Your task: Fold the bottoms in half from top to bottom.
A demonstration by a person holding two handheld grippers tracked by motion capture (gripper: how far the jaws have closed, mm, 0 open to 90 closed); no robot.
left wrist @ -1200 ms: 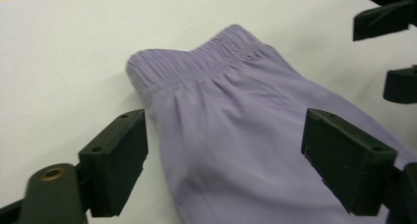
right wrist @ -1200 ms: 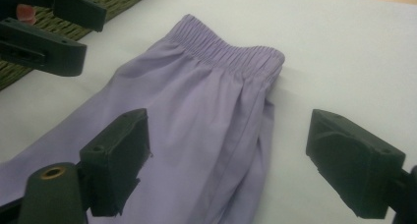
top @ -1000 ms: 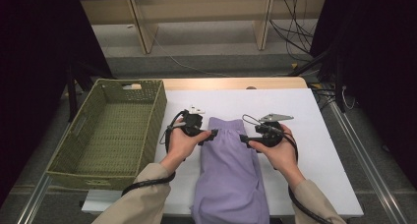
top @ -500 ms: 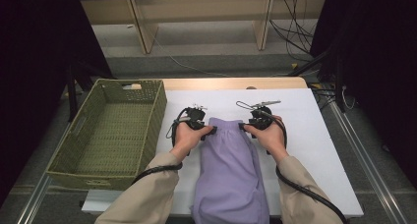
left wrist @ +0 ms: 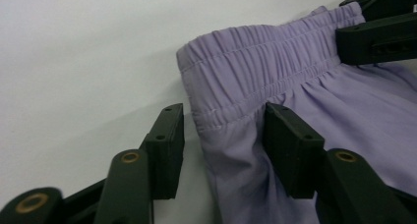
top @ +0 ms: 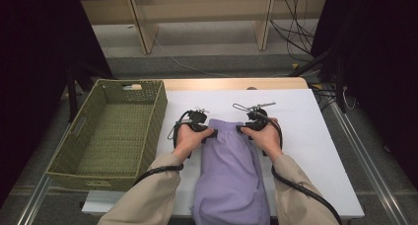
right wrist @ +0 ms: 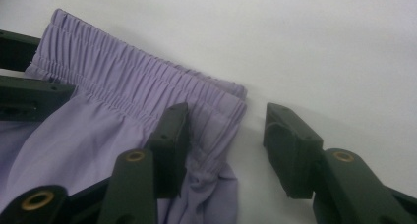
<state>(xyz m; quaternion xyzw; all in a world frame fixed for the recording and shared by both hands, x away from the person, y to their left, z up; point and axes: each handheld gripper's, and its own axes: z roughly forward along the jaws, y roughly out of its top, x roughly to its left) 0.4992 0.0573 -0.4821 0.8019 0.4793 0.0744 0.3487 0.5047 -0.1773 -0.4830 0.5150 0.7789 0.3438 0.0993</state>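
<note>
High view: one purple garment [top: 229, 170] lies on the white table [top: 305, 136], one green basket [top: 111, 136] at its left, two grippers at the waistband corners. Left gripper [left wrist: 223, 130] view: jaws, just closing, straddle one corner, one pad apart. Right gripper [right wrist: 226, 128] view: the same at the other corner.

dim room, perhaps wooden shelving [top: 202, 22]

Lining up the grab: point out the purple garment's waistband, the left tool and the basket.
purple garment's waistband [left wrist: 255, 62], left gripper view, on the gathered elastic band.
left tool [left wrist: 221, 150], left gripper view, midway between its fingertips, at the waistband corner.
basket [top: 158, 117], high view, on its right wall.
</note>
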